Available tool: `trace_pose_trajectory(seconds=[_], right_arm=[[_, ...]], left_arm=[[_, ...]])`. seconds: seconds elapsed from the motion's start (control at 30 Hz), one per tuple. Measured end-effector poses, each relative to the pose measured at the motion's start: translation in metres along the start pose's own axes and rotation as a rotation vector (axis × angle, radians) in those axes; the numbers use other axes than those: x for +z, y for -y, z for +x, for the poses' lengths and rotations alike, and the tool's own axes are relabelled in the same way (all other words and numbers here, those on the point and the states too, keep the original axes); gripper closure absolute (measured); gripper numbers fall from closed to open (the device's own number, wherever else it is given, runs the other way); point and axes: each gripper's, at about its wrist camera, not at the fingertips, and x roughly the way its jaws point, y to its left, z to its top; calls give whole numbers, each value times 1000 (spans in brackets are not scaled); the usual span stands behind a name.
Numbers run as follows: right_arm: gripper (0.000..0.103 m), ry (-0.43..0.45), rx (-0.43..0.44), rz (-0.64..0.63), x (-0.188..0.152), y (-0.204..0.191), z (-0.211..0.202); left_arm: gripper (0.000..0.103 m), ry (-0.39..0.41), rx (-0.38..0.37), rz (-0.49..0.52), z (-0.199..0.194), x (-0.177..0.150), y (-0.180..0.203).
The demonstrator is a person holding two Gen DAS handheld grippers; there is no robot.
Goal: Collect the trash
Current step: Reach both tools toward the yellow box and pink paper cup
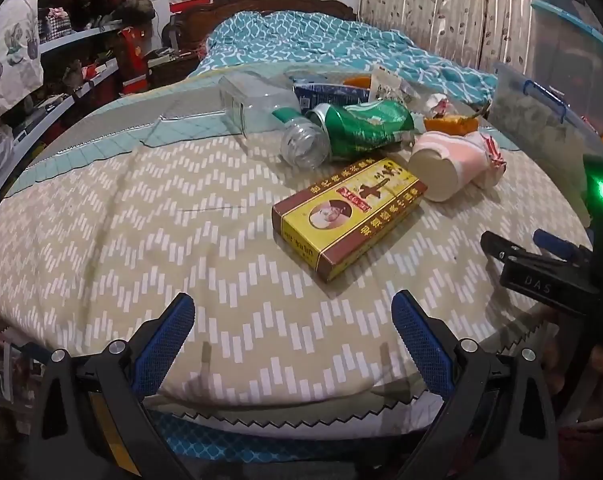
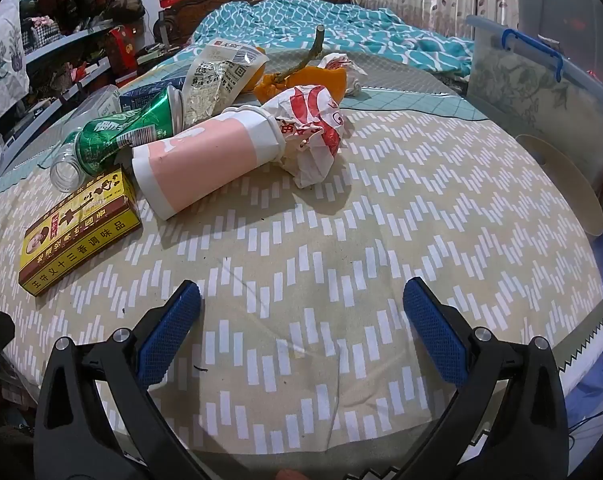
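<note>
Trash lies in a pile on a table with a beige zigzag cloth (image 1: 141, 232). A yellow and brown box (image 1: 347, 216) lies nearest; it also shows in the right wrist view (image 2: 77, 232). Behind it are a crushed green can (image 1: 365, 126) (image 2: 129, 136), a clear plastic bottle (image 1: 305, 146) (image 2: 67, 168), a pink and white paper cup (image 1: 441, 168) (image 2: 205, 164) on its side, a crumpled red and white wrapper (image 2: 313, 128), a printed plastic bag (image 2: 217, 80) and orange peel (image 2: 301, 80). My left gripper (image 1: 293, 336) is open and empty above the near edge. My right gripper (image 2: 301, 328) is open and empty, short of the cup.
A clear lidded storage bin (image 2: 541, 92) with a blue latch stands at the table's right side, a pale round plate (image 2: 569, 184) in front of it. A bed with teal bedding (image 1: 321, 44) lies behind the table. Cluttered shelves (image 1: 61, 80) run along the left.
</note>
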Motion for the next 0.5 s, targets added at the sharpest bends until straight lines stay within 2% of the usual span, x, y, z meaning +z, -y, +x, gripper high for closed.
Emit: trace_pose_trajectory(seconds=[0.37,0.5], right_arm=[[3,3,-1,-2,-1,1,4],[3,10,1,-5,-3,0,-2]], left_arm=[[9,-37,-3,-11,9,-3,-4],[9,-23,1,-44,8,2,-15]])
